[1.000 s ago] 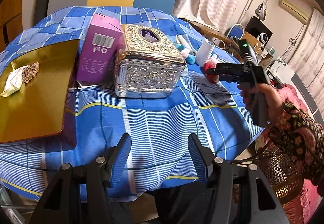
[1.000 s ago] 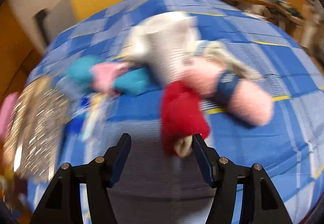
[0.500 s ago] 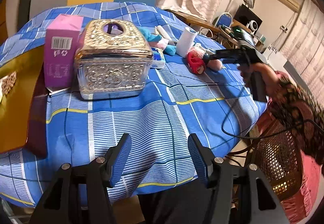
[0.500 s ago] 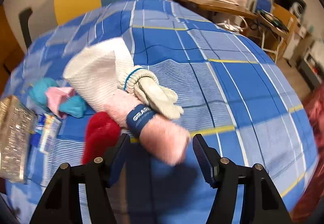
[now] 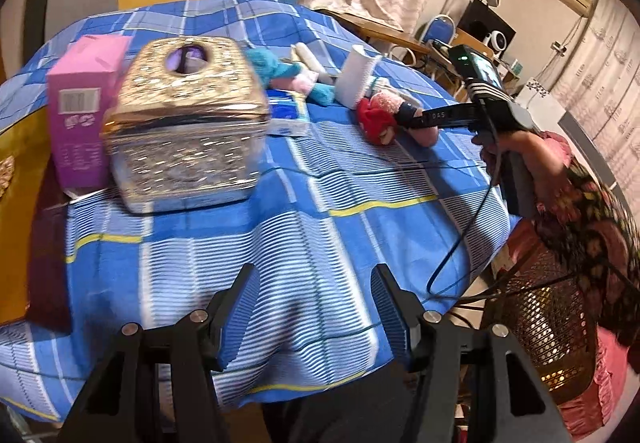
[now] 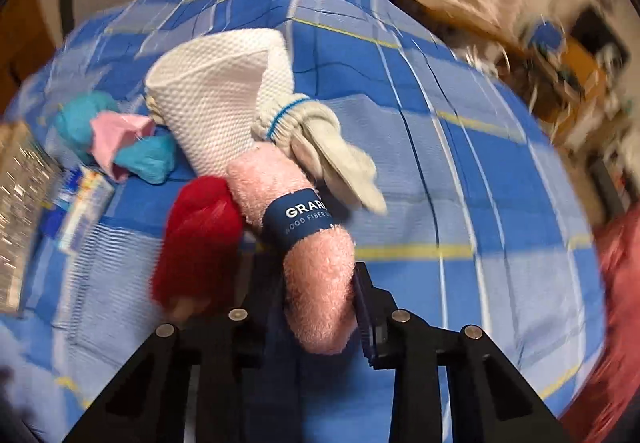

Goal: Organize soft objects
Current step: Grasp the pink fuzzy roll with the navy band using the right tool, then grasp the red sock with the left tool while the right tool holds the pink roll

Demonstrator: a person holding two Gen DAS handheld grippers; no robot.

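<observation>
Farthest to my left on the bench [image 5: 304, 243], under its blue checked cloth, stand a pink carton [image 5: 82, 111] and, touching it, an ornate metal tissue box [image 5: 184, 131]. My left gripper [image 5: 312, 307] hangs over the near edge with its fingers wide apart and nothing between them, level and pointing across the cloth toward the tissue box.

Moving right, the soft things sit in a loose heap: a teal and pink cloth bundle [image 6: 116, 139], a white paper roll [image 6: 216, 99], a red plush piece [image 6: 196, 235], a cream work glove [image 6: 324, 151] and a pink rolled towel [image 6: 296, 243] with a dark blue paper band around its middle. The towel lies against the red piece and under the glove's cuff, its near end pointing at me.

My right gripper [image 6: 316, 299] is closed in narrow around that near end, the fingers [image 6: 366, 307] pressing the pile on both sides; it looks like a hold, though I cannot tell whether the towel is off the cloth yet. In the left wrist view my right hand [image 5: 516, 147] holds the tool level, reaching in from the bench's right edge.

I judge the towel light, squashy and not fragile. Gripped at the tip it will likely droop, and the fluffy pile could slip. The banded middle, where the roll is tightest, seems the firmer place to hold.
</observation>
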